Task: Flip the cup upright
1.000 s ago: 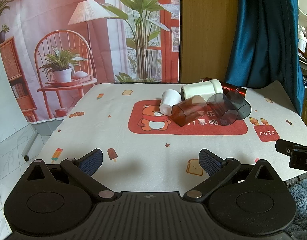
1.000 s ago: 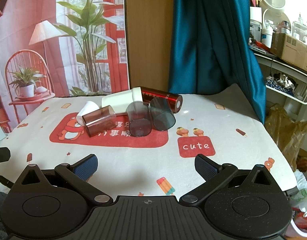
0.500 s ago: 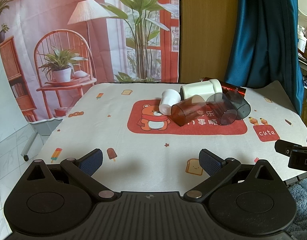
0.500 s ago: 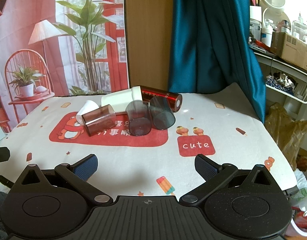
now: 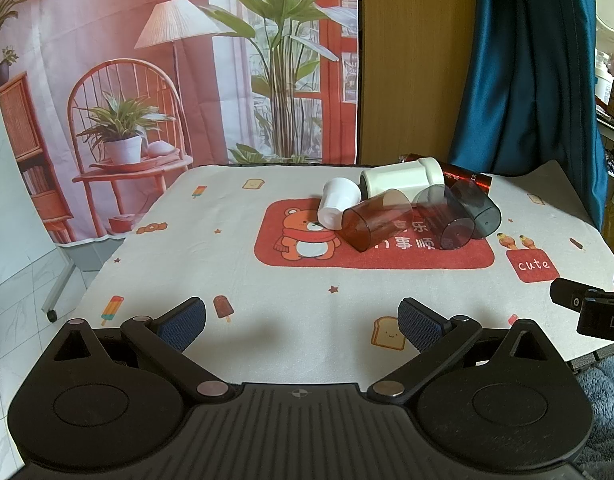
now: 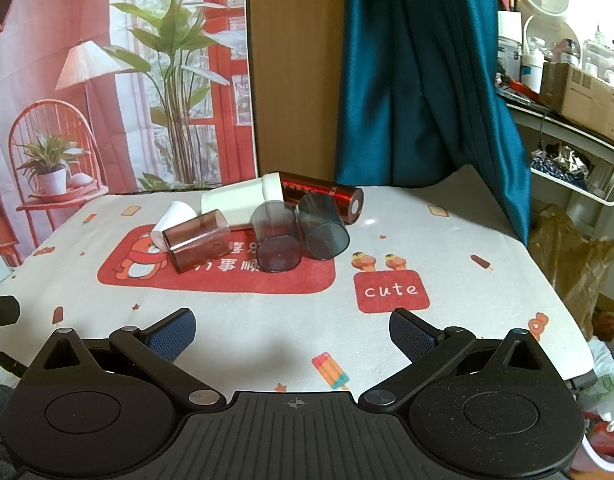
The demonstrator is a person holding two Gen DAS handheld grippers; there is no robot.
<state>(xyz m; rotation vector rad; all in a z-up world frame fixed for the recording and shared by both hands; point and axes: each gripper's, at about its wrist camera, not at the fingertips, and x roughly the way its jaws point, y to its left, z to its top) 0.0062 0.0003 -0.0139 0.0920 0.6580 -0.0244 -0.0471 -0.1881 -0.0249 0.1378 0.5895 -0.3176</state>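
Note:
Several cups lie on their sides in a heap on the red bear print of the table mat (image 5: 235, 280). A brown see-through cup (image 5: 377, 220) (image 6: 197, 238), two smoky grey cups (image 5: 447, 220) (image 5: 477, 208) (image 6: 275, 236) (image 6: 322, 230), a small white cup (image 5: 337, 202) (image 6: 171, 218), a larger white cup (image 5: 403, 178) (image 6: 239, 200) and a shiny red cylinder (image 6: 327, 196) at the back. My left gripper (image 5: 303, 318) is open and empty, well short of the heap. My right gripper (image 6: 293, 330) is open and empty, also short of it.
A printed backdrop and a wooden panel stand behind the table, with a blue curtain (image 6: 419, 80) at the back right. Shelves with boxes and a bag (image 6: 567, 248) are off the table's right edge. The right gripper's body (image 5: 587, 308) shows at the left view's right edge.

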